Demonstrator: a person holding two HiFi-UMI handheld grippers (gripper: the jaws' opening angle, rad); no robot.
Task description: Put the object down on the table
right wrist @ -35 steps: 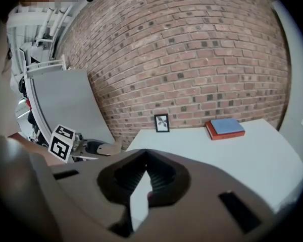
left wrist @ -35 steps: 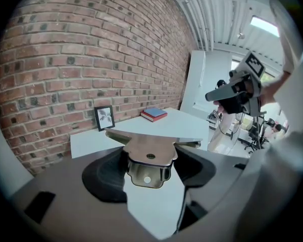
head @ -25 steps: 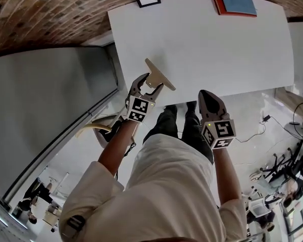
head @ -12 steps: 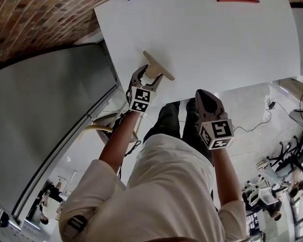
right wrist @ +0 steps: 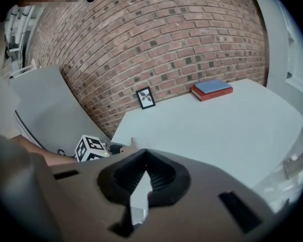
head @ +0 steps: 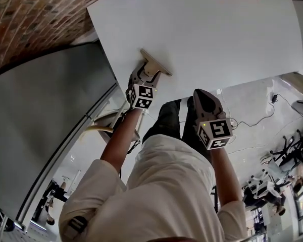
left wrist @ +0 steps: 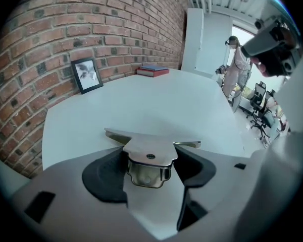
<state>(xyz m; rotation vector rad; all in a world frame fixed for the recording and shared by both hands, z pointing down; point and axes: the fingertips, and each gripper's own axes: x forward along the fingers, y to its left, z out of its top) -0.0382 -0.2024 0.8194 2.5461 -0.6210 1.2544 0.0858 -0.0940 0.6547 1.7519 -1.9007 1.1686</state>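
Since a second ago your left claw (head: 147, 73) has slid a bit further in over the desk (head: 217, 44) by its near left corner. It's clamped on the stem of the T-shaped metal piece (head: 156, 64), which sits low over the desk; can't tell if it's touching. Your right claw (head: 201, 96) is pinched closed on nothing, off the near edge.

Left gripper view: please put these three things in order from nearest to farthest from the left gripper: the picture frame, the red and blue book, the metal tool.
1. Metal tool: nearest, held between the fingers of the left gripper.
2. Picture frame: farther away, to the left.
3. Red and blue book: farthest, nearly straight ahead.
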